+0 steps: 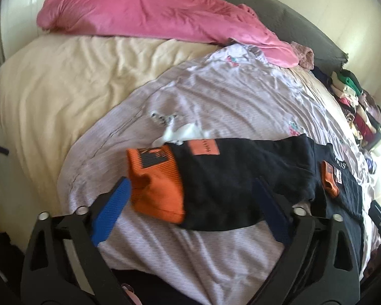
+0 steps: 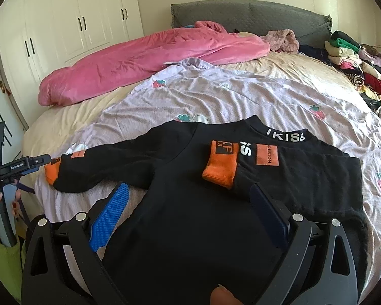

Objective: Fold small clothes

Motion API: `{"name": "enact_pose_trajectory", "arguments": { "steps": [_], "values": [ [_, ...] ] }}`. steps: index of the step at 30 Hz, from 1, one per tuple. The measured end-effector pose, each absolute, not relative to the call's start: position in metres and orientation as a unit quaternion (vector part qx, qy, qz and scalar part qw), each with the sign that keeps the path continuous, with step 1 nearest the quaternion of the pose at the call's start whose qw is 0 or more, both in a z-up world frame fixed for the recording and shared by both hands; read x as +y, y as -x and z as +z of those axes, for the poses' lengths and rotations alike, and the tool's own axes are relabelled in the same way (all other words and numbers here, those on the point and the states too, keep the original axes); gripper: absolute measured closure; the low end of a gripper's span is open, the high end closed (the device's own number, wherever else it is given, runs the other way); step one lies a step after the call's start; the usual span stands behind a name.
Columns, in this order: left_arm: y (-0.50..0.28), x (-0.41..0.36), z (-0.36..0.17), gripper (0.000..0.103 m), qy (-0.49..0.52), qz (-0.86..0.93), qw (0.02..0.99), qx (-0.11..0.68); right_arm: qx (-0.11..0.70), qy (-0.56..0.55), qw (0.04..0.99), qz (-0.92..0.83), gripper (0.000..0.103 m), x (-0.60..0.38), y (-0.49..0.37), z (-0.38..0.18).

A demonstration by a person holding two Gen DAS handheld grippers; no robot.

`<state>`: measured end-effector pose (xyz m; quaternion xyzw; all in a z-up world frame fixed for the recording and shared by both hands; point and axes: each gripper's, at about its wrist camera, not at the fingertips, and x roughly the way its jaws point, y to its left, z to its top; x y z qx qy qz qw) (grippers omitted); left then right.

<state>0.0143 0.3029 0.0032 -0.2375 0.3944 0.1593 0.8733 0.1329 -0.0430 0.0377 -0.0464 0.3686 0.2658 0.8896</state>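
Observation:
A small black top (image 2: 190,203) with orange cuffs and white collar lettering lies flat on the lilac sheet (image 2: 216,96). Its right sleeve is folded in across the chest, orange cuff (image 2: 219,170) near the middle. Its left sleeve (image 1: 228,178) stretches out sideways, ending in an orange cuff (image 1: 157,188). My left gripper (image 1: 193,198) is open, its jaws standing either side of that cuff and sleeve end, just above them. My right gripper (image 2: 190,203) is open and empty, hovering over the top's lower body. The left gripper also shows in the right wrist view (image 2: 38,162), at the sleeve's cuff.
A pink duvet (image 2: 144,58) lies across the bed's far side by a grey headboard (image 2: 251,15). A pile of folded clothes (image 2: 355,61) sits at the far right edge. White wardrobes (image 2: 71,25) stand to the left. A cream blanket (image 1: 53,86) covers the bed's left part.

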Motion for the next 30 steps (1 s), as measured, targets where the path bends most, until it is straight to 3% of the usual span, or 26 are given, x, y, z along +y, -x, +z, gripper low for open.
{"name": "enact_pose_trajectory", "arguments": {
  "steps": [8, 10, 12, 14, 18, 30],
  "values": [
    [-0.009, 0.329, -0.025, 0.024, 0.284, 0.186, 0.846, 0.412, 0.375, 0.048, 0.887, 0.266, 0.008, -0.040, -0.133, 0.032],
    [-0.010, 0.330, -0.029, 0.030, 0.286, 0.184, 0.843, 0.416, 0.377, 0.047, 0.887, 0.264, 0.008, -0.040, -0.134, 0.030],
    [-0.012, 0.328, -0.033, 0.047, 0.291, 0.175, 0.844, 0.416, 0.379, 0.047, 0.885, 0.264, 0.008, -0.040, -0.135, 0.027],
    [-0.014, 0.326, -0.037, 0.056, 0.294, 0.168, 0.843, 0.417, 0.382, 0.047, 0.885, 0.264, 0.008, -0.040, -0.135, 0.024],
    [-0.013, 0.326, -0.037, 0.095, 0.313, 0.149, 0.848, 0.401, 0.386, 0.047, 0.883, 0.264, 0.008, -0.041, -0.135, 0.019],
    [-0.019, 0.263, 0.056, 0.096, 0.246, 0.087, 0.916, 0.304, 0.383, 0.010, 0.890, 0.246, 0.008, -0.075, -0.140, 0.017]
  ]
}}
